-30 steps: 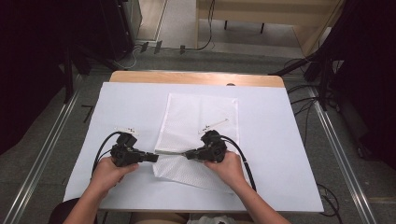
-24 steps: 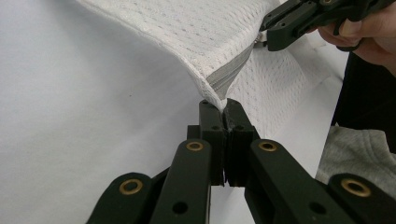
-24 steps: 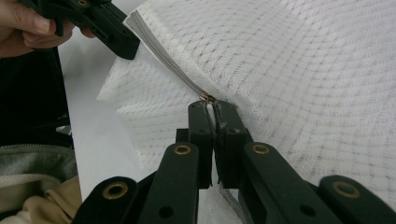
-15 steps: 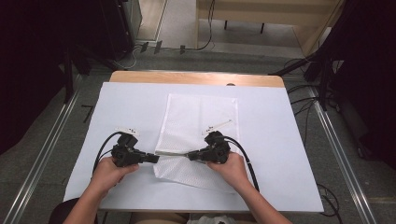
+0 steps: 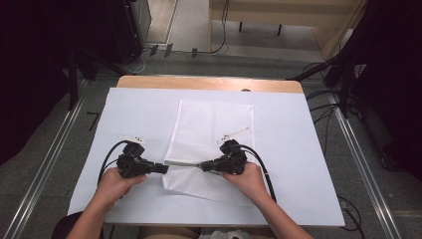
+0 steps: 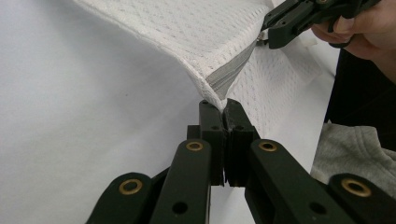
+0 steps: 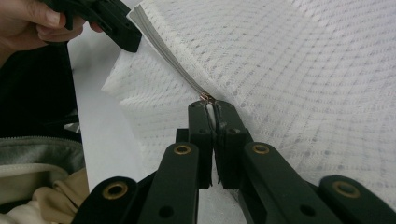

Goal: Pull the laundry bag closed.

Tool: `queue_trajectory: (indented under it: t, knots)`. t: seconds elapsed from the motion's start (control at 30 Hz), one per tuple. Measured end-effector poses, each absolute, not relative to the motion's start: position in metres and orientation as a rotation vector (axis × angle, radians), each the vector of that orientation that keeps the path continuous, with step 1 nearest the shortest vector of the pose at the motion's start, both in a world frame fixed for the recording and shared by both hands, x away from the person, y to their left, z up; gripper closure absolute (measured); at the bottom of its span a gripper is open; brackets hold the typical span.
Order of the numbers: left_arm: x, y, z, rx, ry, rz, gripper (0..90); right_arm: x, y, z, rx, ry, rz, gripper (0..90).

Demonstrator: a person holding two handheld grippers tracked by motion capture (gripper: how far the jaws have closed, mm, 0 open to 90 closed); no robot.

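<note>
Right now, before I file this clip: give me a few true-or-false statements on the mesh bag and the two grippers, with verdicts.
1. The left gripper is clamped on a corner of the white mesh bag. True.
2. The right gripper hangs open above the bag. False: it is shut on the zip pull.
3. The bag lies on a white table cover. True.
4. The bag is red. False: it is white.
5. Both grippers hold the bag's far edge. False: they hold the near part.
</note>
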State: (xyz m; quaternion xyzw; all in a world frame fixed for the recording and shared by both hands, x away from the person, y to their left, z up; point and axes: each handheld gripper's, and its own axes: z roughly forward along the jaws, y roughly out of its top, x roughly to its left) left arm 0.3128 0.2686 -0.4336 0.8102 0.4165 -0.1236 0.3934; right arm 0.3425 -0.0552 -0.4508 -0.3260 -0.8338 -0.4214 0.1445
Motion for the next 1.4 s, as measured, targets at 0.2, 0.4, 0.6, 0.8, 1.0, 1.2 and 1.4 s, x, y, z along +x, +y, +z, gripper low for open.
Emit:
queue_trajectory:
  t: [0.2, 0.4, 0.6, 0.8, 1.0, 1.2, 1.4]
  knots:
    - [0.312, 0.269, -0.433, 2.061, 1.050, -0.314, 89.5, 0.344, -0.058, -0.452, -0.938, -2.393, -1.218, 88.0]
    - [0.312, 0.271, -0.433, 2.050, 1.054, -0.305, 89.5, 0.344, -0.061, -0.451, -0.946, -2.390, -1.211, 88.0]
    - [0.312, 0.269, -0.434, 2.058, 1.051, -0.313, 89.5, 0.346, -0.068, -0.450, -0.962, -2.387, -1.216, 88.0]
    - [0.313, 0.271, -0.434, 2.050, 1.050, -0.310, 89.5, 0.348, -0.077, -0.451, -0.995, -2.375, -1.198, 88.0]
    - [0.312, 0.269, -0.433, 2.053, 1.041, -0.310, 89.5, 0.349, -0.080, -0.451, -0.995, -2.372, -1.190, 88.0]
    - [0.312, 0.273, -0.433, 2.049, 1.055, -0.298, 89.5, 0.350, -0.088, -0.450, -1.023, -2.391, -1.174, 88.0]
    - [0.312, 0.272, -0.433, 2.052, 1.050, -0.300, 89.4, 0.351, -0.097, -0.449, -1.047, -2.382, -1.184, 88.0]
